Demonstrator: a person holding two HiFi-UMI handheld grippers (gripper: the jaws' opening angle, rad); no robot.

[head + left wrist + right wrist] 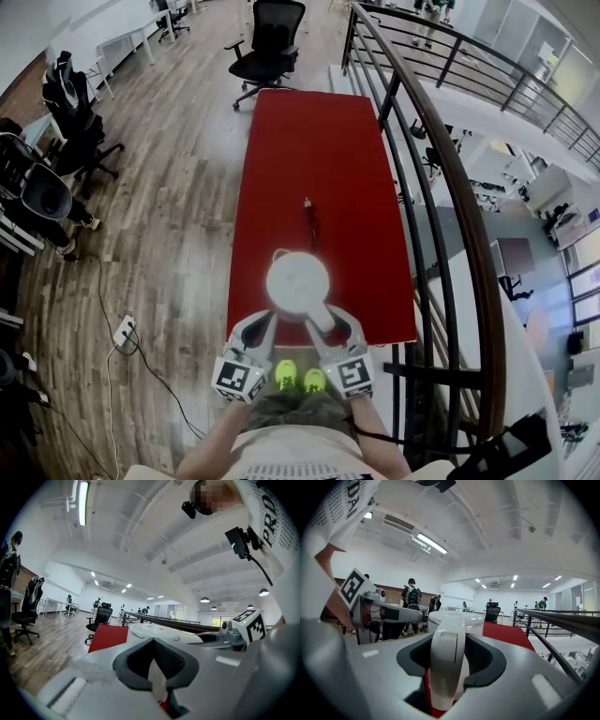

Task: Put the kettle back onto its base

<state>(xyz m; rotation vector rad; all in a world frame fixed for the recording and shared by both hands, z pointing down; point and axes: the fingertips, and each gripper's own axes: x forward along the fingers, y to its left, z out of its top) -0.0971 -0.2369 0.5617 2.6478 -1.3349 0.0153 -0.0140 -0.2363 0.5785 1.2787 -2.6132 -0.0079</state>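
Clamped in the right gripper, jaws shut on both sides of the kettle's white handle, which rises straight up between them. Probably gripped there because the handle is the one part made to carry the weight and keep the body level while lowering. In the left gripper, jaws drawn nearly together on a thin white strip with red showing beneath; impossible to say whether that belongs to the kettle or to its base, but likely pinched to steady things for seating. Outward from both tools, the kettle itself: round white lid up, spout toward the far edge, handle toward the near edge, standing or hanging over the middle of the desk's near edge. Cannot tell from above whether lifted or already down. No base in plain sight, presumably hidden under the kettle, judging by the dark cord running from the desk's middle toward it. Beyond, the red desk otherwise bare, with a railing along its right edge and an office chair past its far edge. As for writing: black-and-white square markers on the cubes; large letters "PRD" on the shirt in the left gripper view, part of another printed word in the right gripper view, not fully readable. No brand legible on the kettle.
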